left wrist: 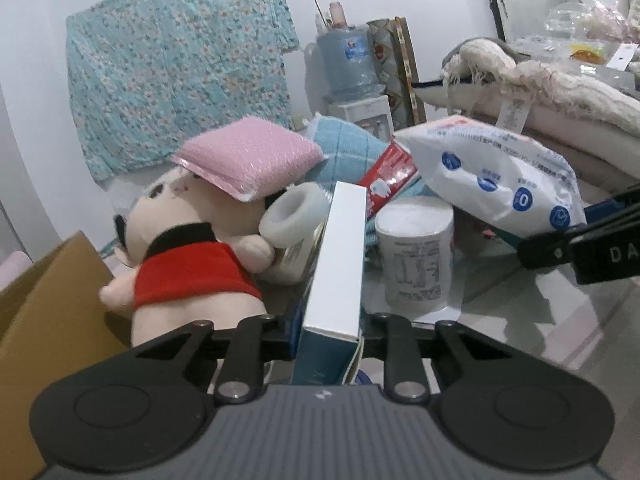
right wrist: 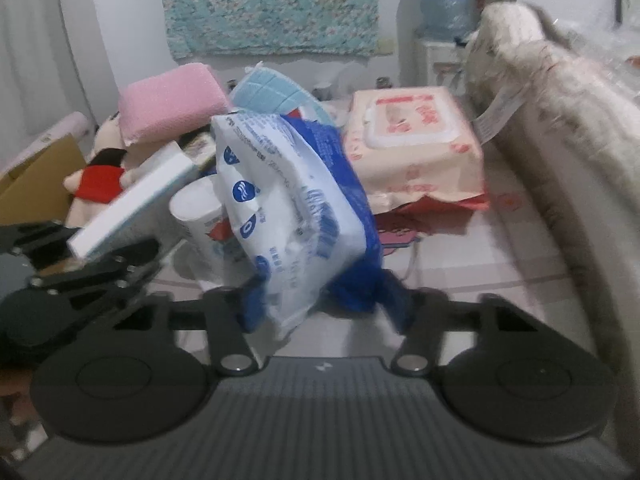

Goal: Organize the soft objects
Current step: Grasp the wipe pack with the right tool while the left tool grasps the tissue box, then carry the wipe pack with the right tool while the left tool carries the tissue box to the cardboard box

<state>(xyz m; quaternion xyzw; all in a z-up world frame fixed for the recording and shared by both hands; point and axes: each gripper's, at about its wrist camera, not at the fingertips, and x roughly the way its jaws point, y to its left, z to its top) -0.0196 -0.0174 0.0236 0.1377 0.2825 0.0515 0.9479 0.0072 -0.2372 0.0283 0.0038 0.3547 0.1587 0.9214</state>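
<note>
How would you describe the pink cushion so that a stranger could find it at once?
Look below the flowered blue cloth on the wall. There the pink cushion rests tilted on the stuffed doll in red. It is the only pink, quilted, pillow-shaped thing in the pile.

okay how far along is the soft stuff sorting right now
Nothing looks sorted yet. In hand: the left gripper clamps a white box, the right gripper a blue-and-white soft pack. Left: plush doll, pink sponge and wipes pack, still piled beside the cardboard box.

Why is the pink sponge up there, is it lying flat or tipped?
Tipped. The pink sponge rests slanted on the plush doll's head, its near corner drooping past the face. It leans against the blue cloth behind.
</note>
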